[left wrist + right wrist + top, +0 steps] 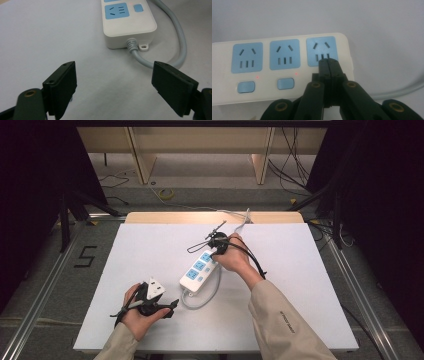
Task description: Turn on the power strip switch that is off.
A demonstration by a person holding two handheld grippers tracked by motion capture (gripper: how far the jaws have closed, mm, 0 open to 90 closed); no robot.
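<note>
The white plastic power strip with three blue sockets [199, 273] lies mid-tabletop [310, 285]. Right tongs [328, 60], closed and empty, hover over its end socket (two switch lights glow red). Left tongs [113, 83] gape open at its seven o'clock.

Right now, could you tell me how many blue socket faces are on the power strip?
3 on the power strip, in a row along its top: one at the left end, one in the middle, and one at the right end, partly covered by the shut right claw.
</note>
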